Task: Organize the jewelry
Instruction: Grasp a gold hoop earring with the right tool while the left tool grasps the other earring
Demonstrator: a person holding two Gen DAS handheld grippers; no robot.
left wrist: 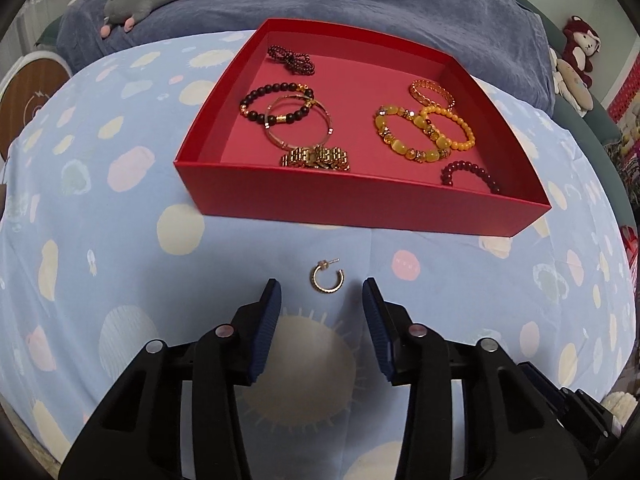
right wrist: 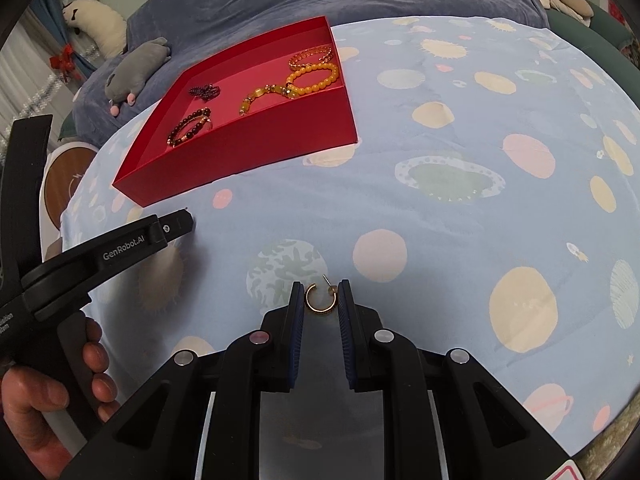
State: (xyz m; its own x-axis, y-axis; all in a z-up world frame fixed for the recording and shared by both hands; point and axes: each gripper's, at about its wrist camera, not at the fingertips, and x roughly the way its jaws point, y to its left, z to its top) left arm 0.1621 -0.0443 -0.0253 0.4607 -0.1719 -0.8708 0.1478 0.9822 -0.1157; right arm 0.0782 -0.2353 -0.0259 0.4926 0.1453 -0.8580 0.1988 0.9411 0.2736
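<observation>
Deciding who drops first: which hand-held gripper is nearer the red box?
Left. The left hand-held gripper sits short of the red box's near wall; the right hand-held gripper is farther back, closed on a hoop earring.

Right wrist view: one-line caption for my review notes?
Right hand-held gripper clamps a gold hoop earring above the planet-print cloth; red tray of bracelets beyond.

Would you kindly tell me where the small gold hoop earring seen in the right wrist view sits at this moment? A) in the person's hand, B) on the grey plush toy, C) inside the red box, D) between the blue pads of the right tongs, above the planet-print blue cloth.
D: the small gold hoop earring sits between the blue pads of the right tongs, well outside the red box.
</observation>
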